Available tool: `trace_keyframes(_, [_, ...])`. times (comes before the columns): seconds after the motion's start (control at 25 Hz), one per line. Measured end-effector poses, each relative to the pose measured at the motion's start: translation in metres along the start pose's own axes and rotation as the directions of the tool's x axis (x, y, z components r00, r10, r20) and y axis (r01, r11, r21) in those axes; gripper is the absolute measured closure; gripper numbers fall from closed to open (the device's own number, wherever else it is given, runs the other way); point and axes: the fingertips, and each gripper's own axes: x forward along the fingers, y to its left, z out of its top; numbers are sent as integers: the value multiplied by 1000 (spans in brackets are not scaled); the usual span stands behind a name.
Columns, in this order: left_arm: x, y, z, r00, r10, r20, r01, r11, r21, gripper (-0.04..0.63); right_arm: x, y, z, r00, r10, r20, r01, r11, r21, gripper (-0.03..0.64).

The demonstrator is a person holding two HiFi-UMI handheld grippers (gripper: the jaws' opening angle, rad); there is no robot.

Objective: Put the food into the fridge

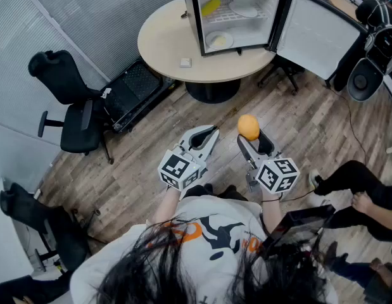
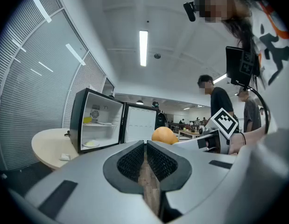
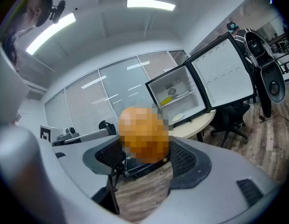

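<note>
An orange [image 1: 248, 126] sits between the jaws of my right gripper [image 1: 251, 135], which is shut on it above the wooden floor. In the right gripper view the orange [image 3: 143, 134] fills the gap between the two pads. My left gripper [image 1: 213, 131] hangs beside it on the left, shut with nothing in it; its jaws [image 2: 145, 144] nearly touch. Ahead, the small black fridge [image 1: 194, 18] stands on a round table [image 1: 161, 43] with its door [image 1: 316, 33] swung open to the right. Inside are a yellow item [image 1: 210, 6] on the shelf and a plate [image 1: 220, 40] on the bottom.
A black office chair [image 1: 75, 106] stands at the left, and a black crate [image 1: 135, 90] lies by the table's base. A seated person's legs and hands [image 1: 363, 192] are close at the right. A small white object [image 1: 185, 62] lies on the table's near edge.
</note>
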Motion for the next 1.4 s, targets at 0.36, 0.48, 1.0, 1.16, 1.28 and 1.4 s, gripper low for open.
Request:
trace_keyframes(0.36, [9, 4, -1, 1000, -10, -7, 10, 1000, 7, 583, 6, -5, 2, 1000, -3, 0, 3, 1000, -6, 295])
trace_keyframes(0.48, [13, 4, -2, 1000, -9, -12, 9, 1000, 6, 583, 6, -9, 5, 1000, -2, 14, 2, 1000, 3, 295])
trace_keyframes(1.0, [51, -6, -4, 1000, -8, -19, 8, 1000, 11, 582, 0, -46, 14, 1000, -6, 2, 6, 1000, 1, 295])
trace_keyframes(1.16, [67, -14, -10, 1000, -3, -28, 3, 1000, 9, 582, -5, -64, 15, 1000, -11, -8, 11, 1000, 2, 295])
trace_keyframes(1.28, [75, -19, -17, 999, 1, -43, 0, 1000, 11, 582, -8, -75, 14, 1000, -13, -16, 13, 1000, 2, 295])
trace_keyframes(1.4, [81, -20, -21, 998, 4, -56, -3, 1000, 12, 583, -7, -83, 15, 1000, -12, -19, 12, 1000, 7, 295])
